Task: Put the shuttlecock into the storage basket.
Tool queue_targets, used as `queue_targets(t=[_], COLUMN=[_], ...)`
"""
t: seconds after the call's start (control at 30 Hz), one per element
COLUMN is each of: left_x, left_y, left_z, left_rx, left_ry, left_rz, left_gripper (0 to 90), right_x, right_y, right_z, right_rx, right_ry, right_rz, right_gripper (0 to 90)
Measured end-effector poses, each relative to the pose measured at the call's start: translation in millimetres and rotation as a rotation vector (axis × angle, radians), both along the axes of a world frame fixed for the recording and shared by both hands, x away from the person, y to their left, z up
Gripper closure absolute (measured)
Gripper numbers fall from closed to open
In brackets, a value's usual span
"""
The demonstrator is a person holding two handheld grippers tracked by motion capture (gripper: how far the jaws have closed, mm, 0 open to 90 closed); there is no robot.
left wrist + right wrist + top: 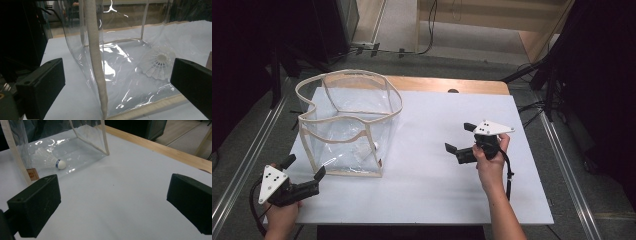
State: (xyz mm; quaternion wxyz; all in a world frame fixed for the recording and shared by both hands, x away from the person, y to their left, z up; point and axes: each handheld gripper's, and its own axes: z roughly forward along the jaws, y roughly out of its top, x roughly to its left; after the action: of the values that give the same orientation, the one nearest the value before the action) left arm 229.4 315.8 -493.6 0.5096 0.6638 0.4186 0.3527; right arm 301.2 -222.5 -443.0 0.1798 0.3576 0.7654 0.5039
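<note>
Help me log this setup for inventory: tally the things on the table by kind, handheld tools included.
Clear bags with cream trim: 1
White shuttlecocks, inside the bag: 1
Handheld tools, both open: 2, left tool and right tool
Total: 4

A clear plastic bag (349, 125) with cream fabric trim stands upright and open-topped on the left half of the table, its rim wavy and its walls creased. Inside it a white shuttlecock (50, 160) lies on its side on the bag's floor, toward the near right corner, cork end marked by a blue band.
</note>
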Motion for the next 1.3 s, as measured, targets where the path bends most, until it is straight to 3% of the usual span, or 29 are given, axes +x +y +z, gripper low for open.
queue_targets(t=[0.77, 1.3], left_x=[-0.1, -0.3], left_y=[-0.3, -0.2], left_z=[0.0, -0.1], left_rx=[0.004, 0.005], left_ry=[-0.001, -0.002], left_rz=[0.001, 0.001], left_gripper=[0.0, 0.0], right_x=[-20.2, -33.6], right_y=[-39.2, -59.7], right_z=[-21.1, -32.9], right_rx=[0.013, 0.026], right_ry=[0.027, 0.015], right_rz=[-0.074, -0.107], right_gripper=[0.0, 0.0])
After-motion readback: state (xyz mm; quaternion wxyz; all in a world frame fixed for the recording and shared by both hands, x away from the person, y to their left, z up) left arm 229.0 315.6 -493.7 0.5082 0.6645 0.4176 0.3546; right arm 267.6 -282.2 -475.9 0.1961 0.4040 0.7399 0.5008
